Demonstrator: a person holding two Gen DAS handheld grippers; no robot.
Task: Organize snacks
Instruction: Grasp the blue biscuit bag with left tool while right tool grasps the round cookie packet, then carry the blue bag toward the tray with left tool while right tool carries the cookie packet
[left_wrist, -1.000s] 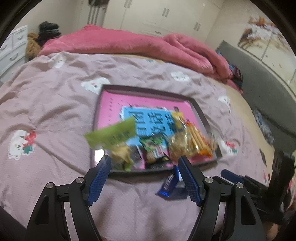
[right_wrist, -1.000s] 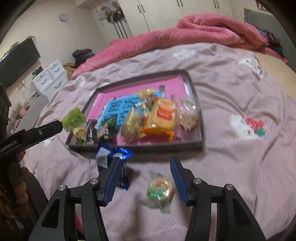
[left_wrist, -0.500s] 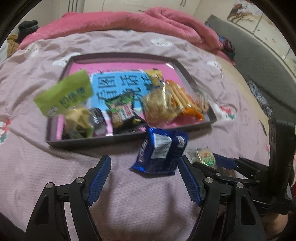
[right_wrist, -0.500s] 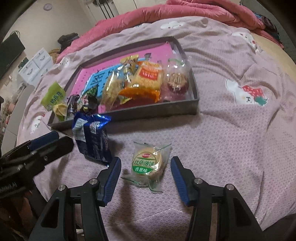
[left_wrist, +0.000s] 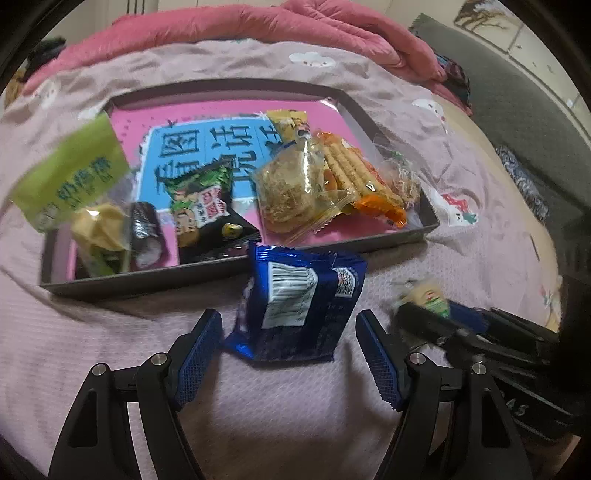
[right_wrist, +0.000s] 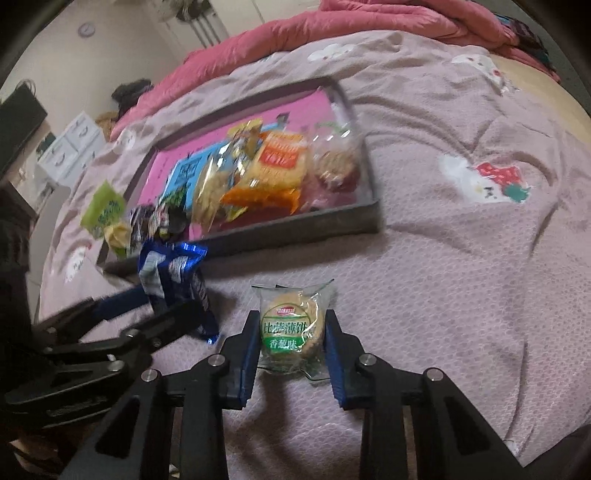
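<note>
Broadly, the bedspread (right_wrist: 461, 258) runs wide and bare to my right, with free cloth between the tray (left_wrist: 155, 282) and me. Its dark near wall stands just beyond both loose snacks; inside, packets crowd the near half and the far pink floor lies bare. A green packet (left_wrist: 70, 177) overhangs its left rim. My left gripper (left_wrist: 290, 354) is spread wide, the blue bag (left_wrist: 299, 306) lying between the pads, neither pressing it. My right gripper (right_wrist: 291, 345) is closing, its pads against both sides of the biscuit pack (right_wrist: 291, 328), which sits on the cloth just right of the blue bag.
</note>
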